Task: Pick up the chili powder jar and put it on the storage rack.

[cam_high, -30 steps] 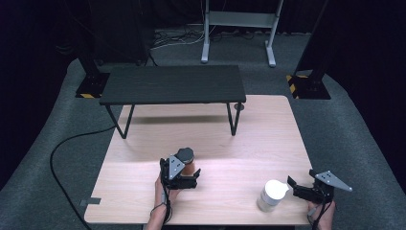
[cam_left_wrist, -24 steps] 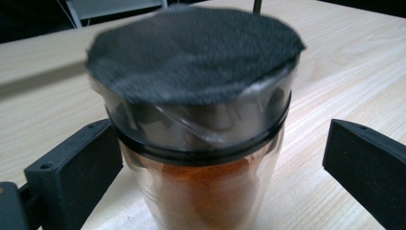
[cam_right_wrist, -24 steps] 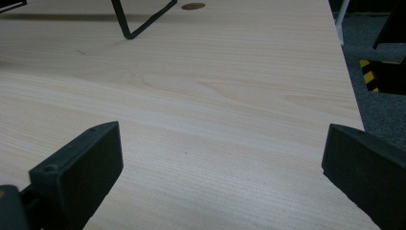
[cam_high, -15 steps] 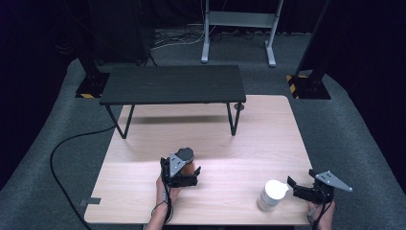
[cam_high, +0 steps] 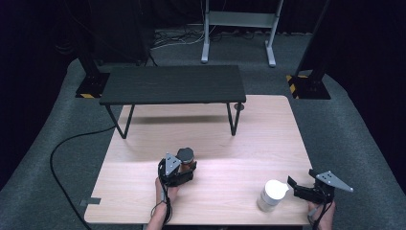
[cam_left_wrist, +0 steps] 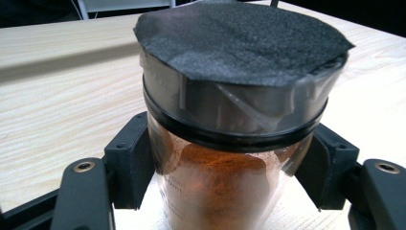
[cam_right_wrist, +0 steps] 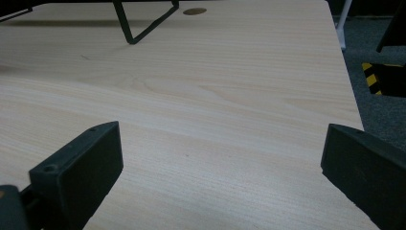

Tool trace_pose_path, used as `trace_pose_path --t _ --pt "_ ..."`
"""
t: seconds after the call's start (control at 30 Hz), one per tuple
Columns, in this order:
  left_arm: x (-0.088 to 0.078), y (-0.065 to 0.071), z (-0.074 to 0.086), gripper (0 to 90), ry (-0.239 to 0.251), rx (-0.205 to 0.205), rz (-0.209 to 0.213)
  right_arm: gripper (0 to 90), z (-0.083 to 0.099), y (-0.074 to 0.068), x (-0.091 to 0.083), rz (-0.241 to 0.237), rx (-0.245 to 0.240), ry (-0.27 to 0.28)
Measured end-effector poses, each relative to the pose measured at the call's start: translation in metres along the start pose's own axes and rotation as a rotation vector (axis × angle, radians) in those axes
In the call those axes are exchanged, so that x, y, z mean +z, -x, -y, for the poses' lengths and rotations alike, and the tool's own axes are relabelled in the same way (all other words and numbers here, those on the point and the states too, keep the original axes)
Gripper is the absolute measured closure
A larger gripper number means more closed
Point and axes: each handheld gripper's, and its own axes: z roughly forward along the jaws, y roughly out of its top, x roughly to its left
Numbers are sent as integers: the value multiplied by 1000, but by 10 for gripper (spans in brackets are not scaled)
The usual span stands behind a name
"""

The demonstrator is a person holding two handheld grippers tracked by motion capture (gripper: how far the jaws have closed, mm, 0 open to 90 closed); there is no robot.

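A clear jar [cam_high: 186,155] of reddish-brown powder with a black lid stands upright on the wooden table [cam_high: 230,143], left of middle. My left gripper [cam_high: 184,166] is shut on it; its jaws have just been closing, and in the left gripper view both black pads [cam_left_wrist: 131,160] press the glass of the jar [cam_left_wrist: 230,120] below the lid. At the front right stands a white container [cam_high: 271,194]. My right gripper [cam_high: 293,188] is just right of the container and open, with bare table between its jaws [cam_right_wrist: 220,158].
A low black bench [cam_high: 172,84] on thin legs stands across the back of the table. A small brown disc [cam_high: 239,107] lies by its right leg. Carpet, a black cable [cam_high: 62,153] and stand feet surround the table.
The left gripper's jaws have drawn in onto the jar. Both hands, the jar and the white container stay where they were.
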Motion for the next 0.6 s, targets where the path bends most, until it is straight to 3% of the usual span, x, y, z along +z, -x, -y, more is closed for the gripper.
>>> trace_pose_path --t 0.37,0.6 --pt "-4 3 -2 318 -6 41 -6 1 -1 0 0 -2 -1 -3" --pt "-11 1 -11 318 1 34 -8 3 0 0 0 -3 -5 1"
